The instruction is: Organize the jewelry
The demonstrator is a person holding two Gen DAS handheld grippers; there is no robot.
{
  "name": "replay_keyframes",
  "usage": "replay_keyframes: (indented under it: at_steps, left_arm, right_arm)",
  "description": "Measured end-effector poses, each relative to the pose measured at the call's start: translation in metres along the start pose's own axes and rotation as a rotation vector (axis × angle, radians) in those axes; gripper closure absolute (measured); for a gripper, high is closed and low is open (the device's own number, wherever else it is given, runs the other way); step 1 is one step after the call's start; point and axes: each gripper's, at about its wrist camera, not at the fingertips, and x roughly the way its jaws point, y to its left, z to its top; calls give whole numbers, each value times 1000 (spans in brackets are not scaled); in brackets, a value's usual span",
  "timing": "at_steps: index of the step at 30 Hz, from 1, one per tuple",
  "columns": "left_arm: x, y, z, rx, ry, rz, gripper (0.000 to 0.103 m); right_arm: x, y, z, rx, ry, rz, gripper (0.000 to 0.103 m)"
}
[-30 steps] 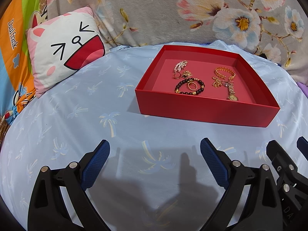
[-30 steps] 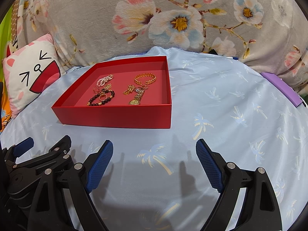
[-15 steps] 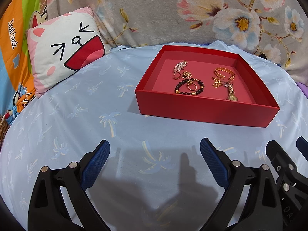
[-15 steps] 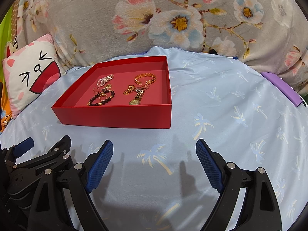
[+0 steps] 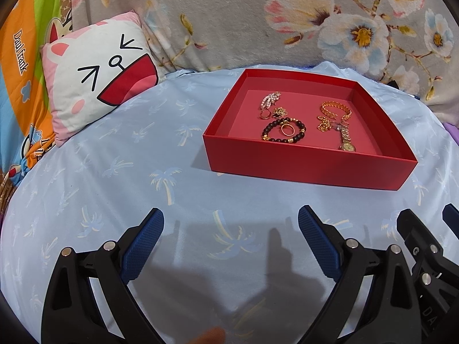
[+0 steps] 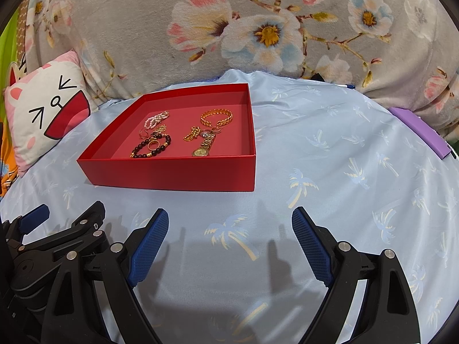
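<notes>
- We work over a pale blue sheet (image 5: 120,172) printed with palm trees, with a grey floral blanket (image 5: 235,20) behind it.
- Left wrist view: our left gripper (image 5: 231,223) hovers over the sheet, jaws spread wide with nothing between them.
- Ahead of the jaws and off to their right side sits the red box (image 5: 301,166), well apart from the tips.
- Inside it we see a dark beaded bracelet (image 5: 298,136) lying around a gold ring (image 5: 287,129), a pearl piece (image 5: 269,99) farther back, a gold chain bracelet (image 5: 335,109) and a gold watch (image 5: 347,140) to the right.
- A cat-face pillow (image 5: 97,86) lies far ahead, left of the jaws.
- The other gripper's black frame shows at the right edge.
- Right wrist view: our right gripper (image 6: 229,223) is likewise wide open and holds nothing.
- The red box (image 6: 172,172) lies ahead and left of these jaws, with the jewelry resting on its floor.
- A purple book (image 6: 418,129) lies far ahead to their right.
- The left gripper (image 6: 71,229) sits just beside the left jaw.
</notes>
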Motion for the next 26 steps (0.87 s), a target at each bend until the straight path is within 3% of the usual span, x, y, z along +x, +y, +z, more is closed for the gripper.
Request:
replay_keyframes:
  at_steps: [26]
  left_arm:
    - [-4,-1,0,3,-17,14,12]
  right_arm:
    - [-1,0,-1,2,-1,2,17]
